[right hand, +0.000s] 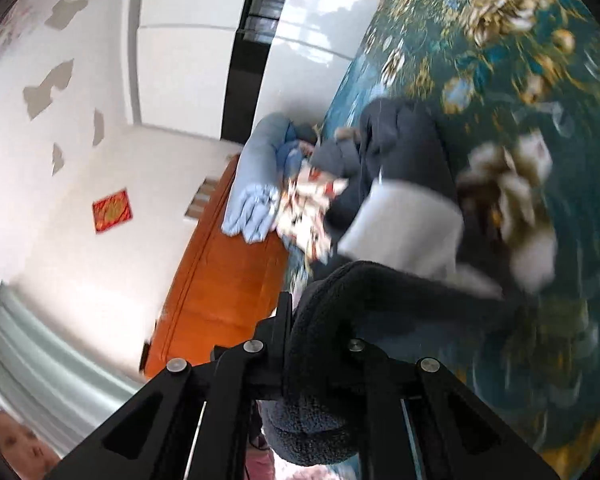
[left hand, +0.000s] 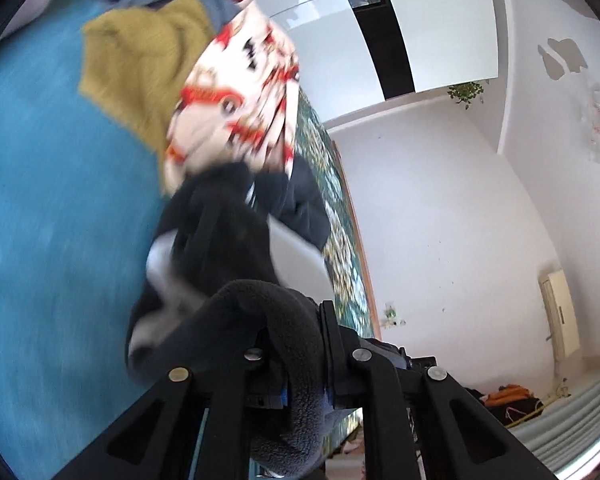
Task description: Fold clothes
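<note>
1. At the bottom of the left wrist view, the left gripper point(left hand: 300, 364) is clamping a thick roll of the dark fleece garment point(left hand: 228, 240); the cloth is bulging around the closed jaws.
2. In the right wrist view, the right gripper point(right hand: 320, 364) is pinching another bunched edge of the same fleece garment point(right hand: 400, 308), low in the frame.
3. The fleece is looking soft, plush and limp, probably light; it is sagging between the holds, so gripping edges or corners suits it better than the middle.
4. Beyond, mid-frame, its pale lining is showing, though blur is making the shape uncertain.
5. Farther off, upper left, a printed cloth point(left hand: 236, 92) and a mustard top point(left hand: 140, 76) are lying on the blue bedsheet point(left hand: 40, 200).
</note>
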`<state>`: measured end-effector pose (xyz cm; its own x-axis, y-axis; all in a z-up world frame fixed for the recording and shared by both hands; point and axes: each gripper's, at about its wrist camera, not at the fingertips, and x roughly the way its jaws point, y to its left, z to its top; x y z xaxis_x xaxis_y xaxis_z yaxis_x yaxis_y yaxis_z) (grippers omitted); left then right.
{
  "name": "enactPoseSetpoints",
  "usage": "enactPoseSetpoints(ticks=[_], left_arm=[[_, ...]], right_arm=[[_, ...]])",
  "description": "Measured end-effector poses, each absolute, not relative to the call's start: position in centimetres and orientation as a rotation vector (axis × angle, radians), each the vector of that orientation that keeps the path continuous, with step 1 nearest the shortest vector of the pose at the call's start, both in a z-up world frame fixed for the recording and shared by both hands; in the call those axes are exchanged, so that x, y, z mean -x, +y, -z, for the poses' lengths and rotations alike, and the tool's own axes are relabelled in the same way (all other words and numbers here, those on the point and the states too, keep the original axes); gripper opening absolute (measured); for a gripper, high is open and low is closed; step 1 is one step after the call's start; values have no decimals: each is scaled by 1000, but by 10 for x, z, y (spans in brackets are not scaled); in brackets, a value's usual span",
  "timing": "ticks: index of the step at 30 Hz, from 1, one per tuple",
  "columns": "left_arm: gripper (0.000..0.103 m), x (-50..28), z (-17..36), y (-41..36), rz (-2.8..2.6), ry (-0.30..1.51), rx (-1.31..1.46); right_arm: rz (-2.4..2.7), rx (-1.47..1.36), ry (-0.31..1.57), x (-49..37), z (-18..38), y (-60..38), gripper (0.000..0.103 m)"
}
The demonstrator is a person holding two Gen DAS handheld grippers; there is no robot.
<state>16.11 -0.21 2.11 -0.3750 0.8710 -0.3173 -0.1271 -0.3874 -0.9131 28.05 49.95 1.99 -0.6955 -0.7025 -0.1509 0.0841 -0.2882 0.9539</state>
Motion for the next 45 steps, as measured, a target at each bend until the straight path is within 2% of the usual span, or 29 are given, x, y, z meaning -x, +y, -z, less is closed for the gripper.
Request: enactPoseSetpoints(ticks=[6,10,14,16,18,20,21,22,24,25,28,30,35,38,41,42,43,44,45], left_arm=[[13,-69,-5,6,-1796,-1262,1175],[15,-31,31,7,-1732,-1395,1235],[32,-7,59,4,-1639,-1564,1210],[46,-3,66,1,-1583,-1667,1143],[51,1,67,0,-1586,-1703,1103],[55,1,62,-3,-1665,-1673,1093],[55,0,58,-5,-1691,-1648,1089],[55,-1,54,-8,-1718,-1622,1082],[59,-7,45,-17,-1791,-1559,1052],[62,-12,37,-20,-1874,-1478,1062],[63,-21,23,-9,-2056,-1181,1132],[63,-25,20,6,-2102,-1010,1176],[63,-21,17,43,-2158,-772,1219],[63,-14,17,60,-2173,-685,1251],[61,-12,17,64,-2193,-688,1263],[54,-14,15,64,-2203,-684,1250],[40,-15,13,64,-2212,-674,1243],[33,-18,11,65,-2223,-659,1236],[19,-20,9,66,-2235,-644,1229]], right_arm=[[1992,-824,-1606,-192,-9,525,11],[1975,-884,-1702,-154,15,539,14],[1941,-939,-1796,-126,44,551,14],[1907,-918,-1851,-120,54,556,15],[1876,-888,-1892,-115,60,560,18],[1869,-845,-1910,-117,59,564,34],[1870,-821,-1917,-118,57,567,46],[1898,-788,-1911,-122,52,572,50],[1981,-756,-1881,-130,41,583,50],[2057,-775,-1843,-136,35,588,50],[2222,-891,-1706,-148,28,591,50],[2289,-993,-1605,-148,29,586,50],[2322,-1119,-1476,-125,42,563,50],[2338,-1129,-1431,-108,43,553,50],[2387,-1142,-1397,-98,39,546,50],[2397,-1136,-1398,-98,37,545,50],[2403,-1124,-1398,-98,35,543,48],[2413,-1107,-1384,-98,31,541,44],[2424,-1094,-1367,-97,27,538,29]])
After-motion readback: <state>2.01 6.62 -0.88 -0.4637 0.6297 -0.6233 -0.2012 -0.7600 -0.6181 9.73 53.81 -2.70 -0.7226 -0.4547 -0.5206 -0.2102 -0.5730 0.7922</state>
